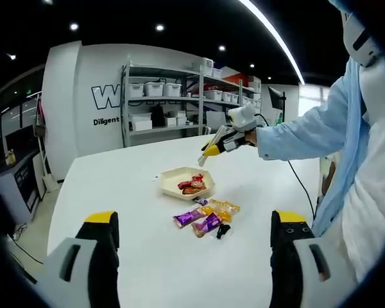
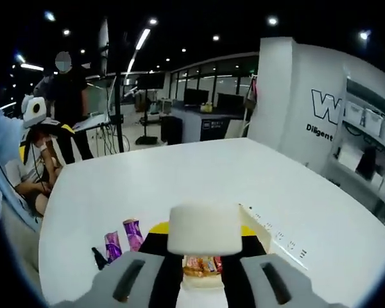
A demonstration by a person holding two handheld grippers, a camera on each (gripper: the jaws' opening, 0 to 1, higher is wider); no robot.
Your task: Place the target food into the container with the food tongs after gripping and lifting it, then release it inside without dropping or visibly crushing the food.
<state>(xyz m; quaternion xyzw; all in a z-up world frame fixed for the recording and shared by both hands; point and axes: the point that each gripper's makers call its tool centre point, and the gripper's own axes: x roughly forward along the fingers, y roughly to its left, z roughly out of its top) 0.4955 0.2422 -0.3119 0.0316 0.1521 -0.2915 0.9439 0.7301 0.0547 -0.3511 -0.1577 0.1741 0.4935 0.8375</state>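
A cream tray [image 1: 170, 187] on the white table [image 1: 141, 256] holds red and orange snack packets [image 1: 192, 185]. Purple and yellow packets [image 1: 207, 215] lie loose just in front of it. My left gripper [image 1: 195, 218] is low and near, open wide, nothing between its jaws. My right gripper [image 1: 208, 153] hovers over the tray's far side, held by a person's hand. In the right gripper view my right gripper [image 2: 202, 228] is shut on a white block, seemingly the food tongs [image 2: 203, 229], directly above an orange packet [image 2: 202, 264] in the tray [image 2: 269, 232]. Two purple packets [image 2: 133, 232] lie to its left.
A small black object [image 1: 223, 231] lies by the loose packets. The person's light blue sleeve [image 1: 308, 131] and a cable [image 1: 301, 186] reach over the table's right side. Shelves with bins [image 1: 173, 96] stand behind. A person in black [image 2: 67, 96] stands beyond the table.
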